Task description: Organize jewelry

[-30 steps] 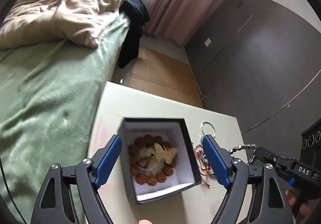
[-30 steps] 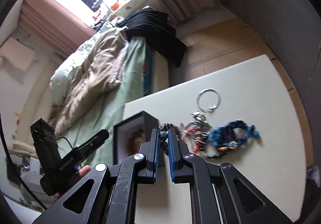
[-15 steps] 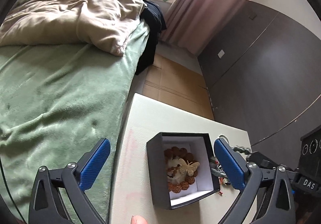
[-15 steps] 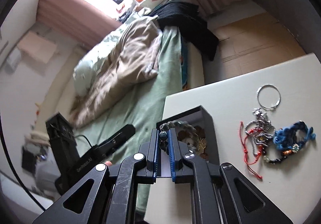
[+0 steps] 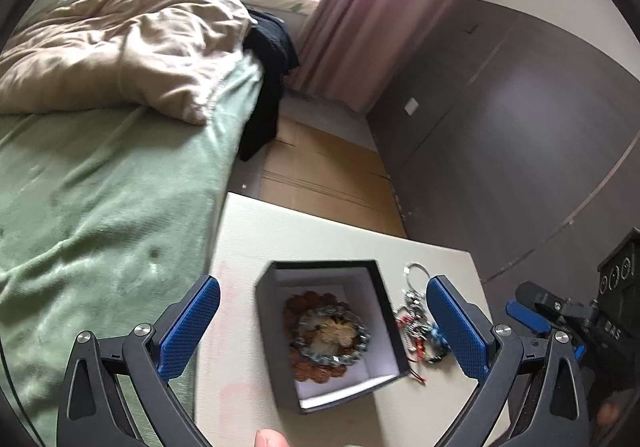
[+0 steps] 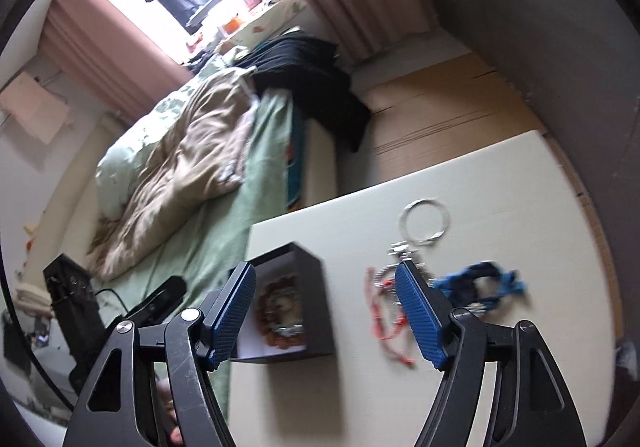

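We log one black box (image 5: 332,331) holding a grey bead bracelet (image 5: 334,335) — left gripper (image 5: 322,327) and right gripper (image 6: 326,313) both spread wide, empty.

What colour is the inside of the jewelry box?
White inside the box, with dark outer walls; the left wrist view shows it best.
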A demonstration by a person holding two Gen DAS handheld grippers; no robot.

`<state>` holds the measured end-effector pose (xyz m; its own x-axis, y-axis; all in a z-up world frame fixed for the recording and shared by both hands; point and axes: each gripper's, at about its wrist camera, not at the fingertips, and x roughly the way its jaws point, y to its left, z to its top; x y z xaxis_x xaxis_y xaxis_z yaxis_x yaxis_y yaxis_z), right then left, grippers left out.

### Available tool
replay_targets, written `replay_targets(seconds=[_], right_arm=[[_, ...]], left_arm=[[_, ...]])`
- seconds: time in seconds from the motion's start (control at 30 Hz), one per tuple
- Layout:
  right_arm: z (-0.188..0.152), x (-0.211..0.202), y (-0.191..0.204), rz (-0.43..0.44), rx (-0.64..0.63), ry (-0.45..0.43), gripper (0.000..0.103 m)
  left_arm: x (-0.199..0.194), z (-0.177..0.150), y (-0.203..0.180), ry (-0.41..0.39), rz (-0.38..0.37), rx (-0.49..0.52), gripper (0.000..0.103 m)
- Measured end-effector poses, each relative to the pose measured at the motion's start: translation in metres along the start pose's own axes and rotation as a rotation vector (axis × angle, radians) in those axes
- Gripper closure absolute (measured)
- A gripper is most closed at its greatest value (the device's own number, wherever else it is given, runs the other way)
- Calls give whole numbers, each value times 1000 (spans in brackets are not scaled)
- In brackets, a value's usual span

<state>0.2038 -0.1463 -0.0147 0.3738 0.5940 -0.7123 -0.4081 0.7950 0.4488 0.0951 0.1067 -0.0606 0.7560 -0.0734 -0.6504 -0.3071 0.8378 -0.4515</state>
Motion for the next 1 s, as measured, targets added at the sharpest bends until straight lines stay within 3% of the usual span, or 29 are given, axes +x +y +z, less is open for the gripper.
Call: replay_targets(seconds=[0.2,0.3,0.47,0.6,0.73,0.87,1.0], right_arm=[[2,-18,-26,-82,10,-12,30],[3,-21,-39,-99,20,2,30],[4,-22,-64,-122,81,47,30],[3,-30,-92,-125,157,54,30],[4,-38,-120,-131,242,44,19],[7,-47,-142,-115,307,22,7],[7,-49,-158,-117,365,28,7]], left_arm=[[0,-8,-28,26,-55,57,0],[3,-11,-43,39,-4,107,0],[16,-12,-72,97,-5,158,0],[26,-12,-99,115,37,220,0],[38,-13,-116,123,38,258,2],[57,-21,-134,161,32,314,11],[78,-30,-145,225,19,360,28]])
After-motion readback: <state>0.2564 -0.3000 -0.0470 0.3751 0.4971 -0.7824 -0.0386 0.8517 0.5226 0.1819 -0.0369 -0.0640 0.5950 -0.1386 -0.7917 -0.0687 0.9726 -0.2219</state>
